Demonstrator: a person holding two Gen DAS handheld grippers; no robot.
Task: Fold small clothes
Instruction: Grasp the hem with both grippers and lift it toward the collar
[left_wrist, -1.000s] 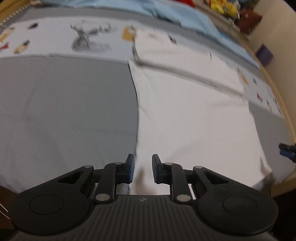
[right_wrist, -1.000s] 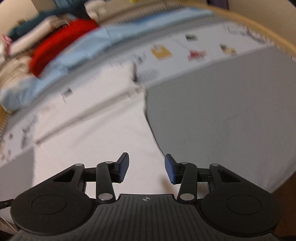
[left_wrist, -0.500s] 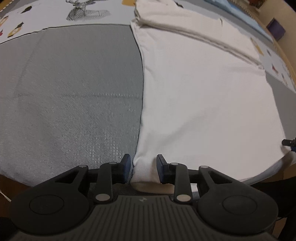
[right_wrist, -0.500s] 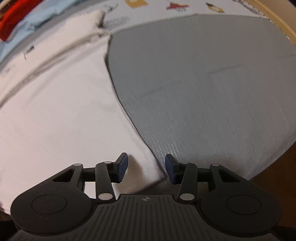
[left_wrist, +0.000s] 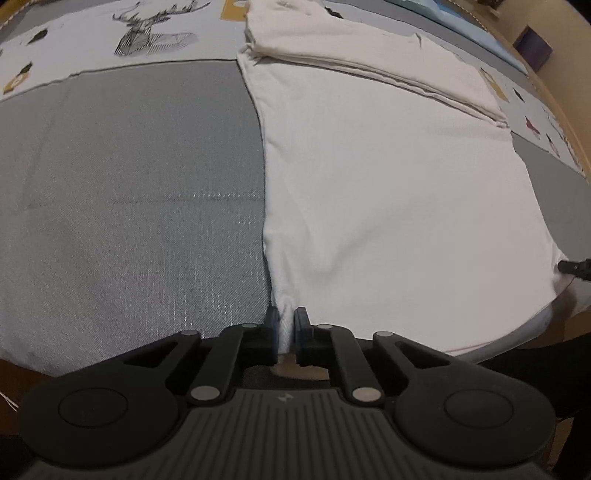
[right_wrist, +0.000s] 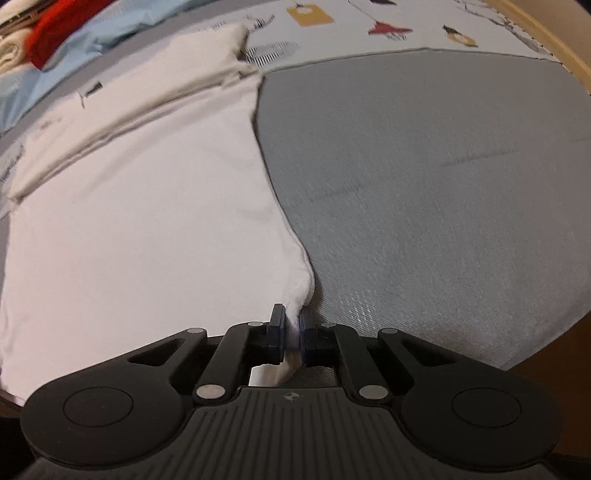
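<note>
Your left tongs (left_wrist: 284, 325) and right tongs (right_wrist: 292, 325) have just closed, each pinching a near corner of the white garment (left_wrist: 388, 192) lying flat on the grey surface (left_wrist: 129, 192). Lift both together, evenly, keeping the hem taut toward the far fold.

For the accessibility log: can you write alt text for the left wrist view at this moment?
The left gripper is pinched shut on the near left corner of a white garment spread flat on a grey mat. The garment's far end is already folded over in layers, and beyond it lies a pale printed cloth with a deer head drawing.
</note>
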